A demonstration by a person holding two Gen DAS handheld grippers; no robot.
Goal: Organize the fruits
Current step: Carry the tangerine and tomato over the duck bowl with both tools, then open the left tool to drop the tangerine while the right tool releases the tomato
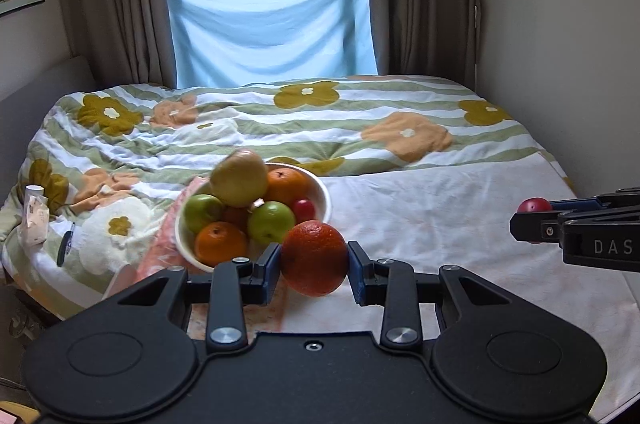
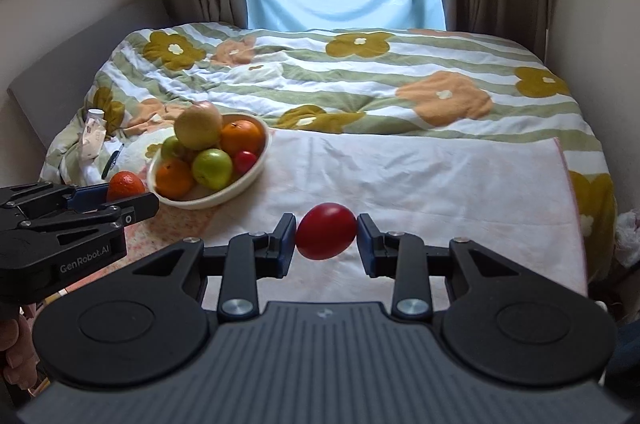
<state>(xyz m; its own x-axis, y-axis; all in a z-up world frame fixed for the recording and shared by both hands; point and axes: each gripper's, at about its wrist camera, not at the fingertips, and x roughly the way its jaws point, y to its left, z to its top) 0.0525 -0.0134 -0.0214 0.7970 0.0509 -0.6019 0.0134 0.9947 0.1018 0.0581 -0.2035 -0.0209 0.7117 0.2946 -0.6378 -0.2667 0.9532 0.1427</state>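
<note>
A white bowl [image 1: 325,197] [image 2: 256,165] sits on a white cloth on the bed, heaped with oranges, green apples [image 1: 271,222] [image 2: 212,167], a small red fruit and a yellowish pear [image 1: 239,177] [image 2: 199,125] on top. My left gripper [image 1: 314,260] [image 2: 120,197] is shut on an orange [image 1: 314,258] [image 2: 126,185], held just in front of the bowl. My right gripper [image 2: 327,238] [image 1: 528,220] is shut on a smooth red fruit [image 2: 327,237] [image 1: 534,204], held above the cloth to the right of the bowl.
The white cloth [image 2: 420,183] covers the near part of the bed over a flowered duvet [image 2: 400,79]. A crumpled packet and a small white bottle [image 2: 94,133] lie left of the bowl. A wall stands at the right, curtains and a window behind.
</note>
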